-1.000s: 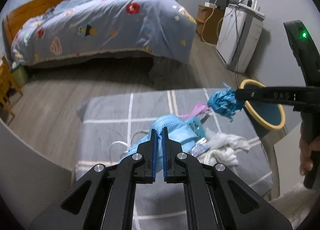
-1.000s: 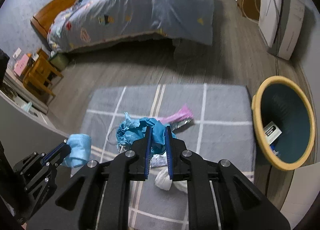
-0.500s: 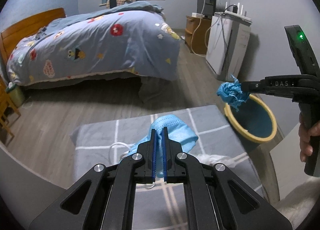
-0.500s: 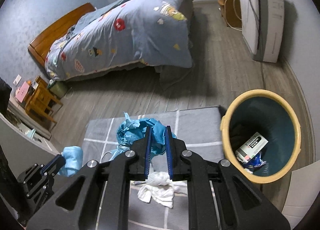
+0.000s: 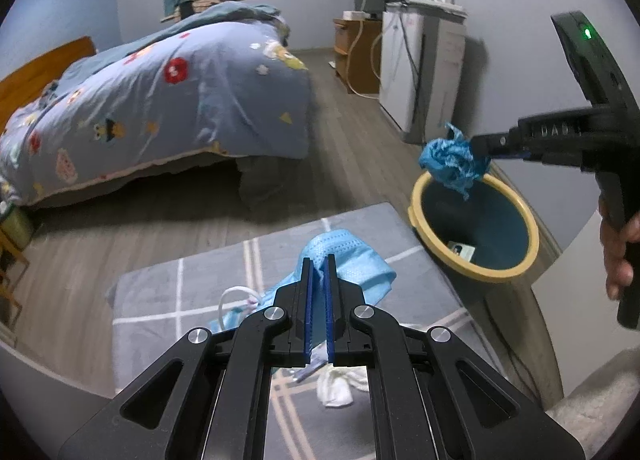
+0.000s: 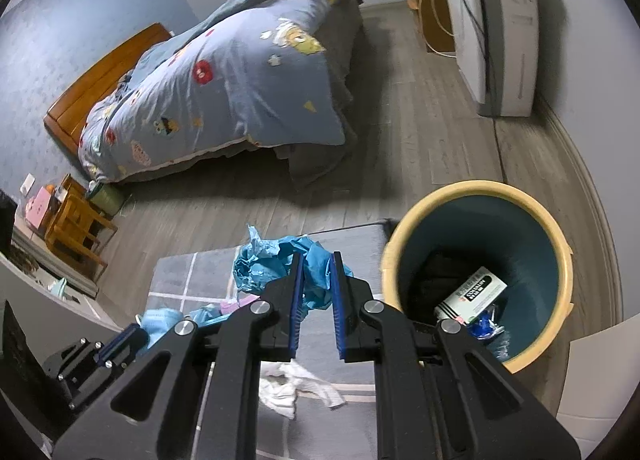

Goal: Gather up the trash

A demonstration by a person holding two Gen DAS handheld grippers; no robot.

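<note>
Two grippers, both clamped: left gripper [image 5: 319, 262] pinching a blue face mask [image 5: 352, 260] at lower centre, right gripper [image 6: 316, 260] squeezing crumpled blue paper [image 6: 276, 264] just left of the yellow-rimmed bin [image 6: 560, 252].

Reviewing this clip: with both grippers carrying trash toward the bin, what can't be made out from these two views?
- White tissue on the grey mat: partly covered by the left gripper in the left wrist view.
- Bin contents: the white box label is too small to read; the right gripper hides the bin's near side.
- Face mask: its lower part is behind the fingers.
- Crumpled blue paper: its middle is clamped out of sight.
</note>
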